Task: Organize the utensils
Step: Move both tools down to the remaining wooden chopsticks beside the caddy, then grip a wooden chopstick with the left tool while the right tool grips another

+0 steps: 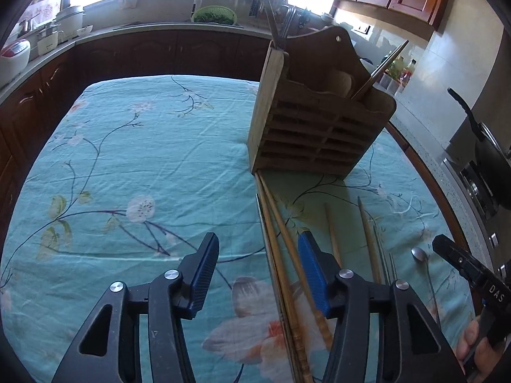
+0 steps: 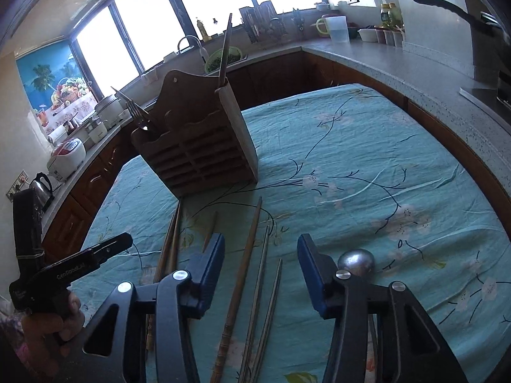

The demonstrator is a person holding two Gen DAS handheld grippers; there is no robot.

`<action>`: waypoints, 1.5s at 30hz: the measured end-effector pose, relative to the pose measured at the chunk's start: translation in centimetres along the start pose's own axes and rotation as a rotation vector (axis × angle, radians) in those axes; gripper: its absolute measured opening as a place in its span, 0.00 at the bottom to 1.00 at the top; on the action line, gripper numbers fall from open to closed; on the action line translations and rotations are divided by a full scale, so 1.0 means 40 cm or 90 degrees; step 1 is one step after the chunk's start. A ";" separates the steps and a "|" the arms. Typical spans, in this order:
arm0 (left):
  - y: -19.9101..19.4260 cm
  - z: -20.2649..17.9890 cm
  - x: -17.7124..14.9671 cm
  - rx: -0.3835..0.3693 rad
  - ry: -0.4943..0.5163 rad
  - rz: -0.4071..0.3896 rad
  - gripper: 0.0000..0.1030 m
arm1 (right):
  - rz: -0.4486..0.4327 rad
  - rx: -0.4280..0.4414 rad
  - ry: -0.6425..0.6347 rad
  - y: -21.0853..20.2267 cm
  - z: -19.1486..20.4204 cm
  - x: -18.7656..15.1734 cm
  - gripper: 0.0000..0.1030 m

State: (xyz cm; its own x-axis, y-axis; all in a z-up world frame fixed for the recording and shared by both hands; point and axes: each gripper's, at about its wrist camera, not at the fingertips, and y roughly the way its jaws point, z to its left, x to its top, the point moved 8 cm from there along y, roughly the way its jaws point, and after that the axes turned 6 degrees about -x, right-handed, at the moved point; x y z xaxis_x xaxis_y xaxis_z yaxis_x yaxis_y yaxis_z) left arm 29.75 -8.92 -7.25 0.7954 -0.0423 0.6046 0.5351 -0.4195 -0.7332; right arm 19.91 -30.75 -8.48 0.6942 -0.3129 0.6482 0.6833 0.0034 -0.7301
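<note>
A wooden utensil holder (image 1: 316,127) (image 2: 204,146) stands on the table with forks (image 2: 135,111) and a chopstick (image 1: 381,68) in it. Several wooden chopsticks (image 1: 284,249) (image 2: 242,268) lie on the cloth in front of it, beside thin metal chopsticks (image 2: 265,287). A metal spoon (image 1: 423,261) (image 2: 356,261) lies to the right. My left gripper (image 1: 258,271) is open above the cloth, its right finger over two wooden chopsticks. My right gripper (image 2: 260,268) is open above the wooden and metal chopsticks, the spoon bowl just beyond its right finger.
The table is covered by a teal flowered cloth (image 1: 143,175). Kitchen counters (image 2: 399,70) wrap around it, with a sink, a green colander (image 1: 214,16), rice cookers (image 2: 67,156), a kettle and a black pan (image 1: 485,146) on the stove at the right.
</note>
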 end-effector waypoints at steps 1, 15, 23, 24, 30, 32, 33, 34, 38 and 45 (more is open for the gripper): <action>0.029 -0.002 0.008 0.004 0.005 0.011 0.42 | 0.008 0.003 -0.001 0.011 0.003 -0.002 0.35; 0.114 -0.029 -0.094 0.010 0.103 0.074 0.12 | 0.057 0.051 -0.010 0.077 0.064 -0.010 0.27; 0.038 0.016 -0.130 0.019 0.070 0.070 0.26 | 0.081 0.086 -0.047 0.118 0.152 -0.019 0.27; 0.033 0.020 -0.119 0.025 0.062 0.062 0.32 | 0.085 0.091 -0.054 0.130 0.169 -0.018 0.28; 0.012 0.041 -0.107 -0.002 0.025 0.065 0.35 | 0.118 0.105 -0.113 0.228 0.278 -0.013 0.28; -0.005 0.049 -0.122 -0.002 0.035 0.075 0.35 | 0.131 0.103 -0.126 0.263 0.299 -0.013 0.27; -0.006 0.046 -0.131 -0.007 0.038 0.079 0.35 | 0.140 0.099 -0.134 0.279 0.306 -0.018 0.27; -0.010 0.046 -0.138 -0.013 0.039 0.085 0.35 | 0.148 0.091 -0.145 0.291 0.309 -0.025 0.26; -0.007 0.055 -0.148 0.004 0.056 0.089 0.35 | 0.147 0.071 -0.171 0.268 0.294 -0.055 0.08; 0.013 0.060 -0.125 0.042 0.073 0.081 0.33 | 0.165 0.084 -0.153 0.147 0.203 -0.151 0.08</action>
State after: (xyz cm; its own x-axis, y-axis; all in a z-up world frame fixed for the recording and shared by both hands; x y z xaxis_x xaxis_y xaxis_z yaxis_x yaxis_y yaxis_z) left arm 26.72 -6.76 -11.39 0.8219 -0.1958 0.5350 0.4533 -0.3439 -0.8223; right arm 21.59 -21.12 -14.92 0.8708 -0.0537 0.4888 0.4899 0.1800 -0.8530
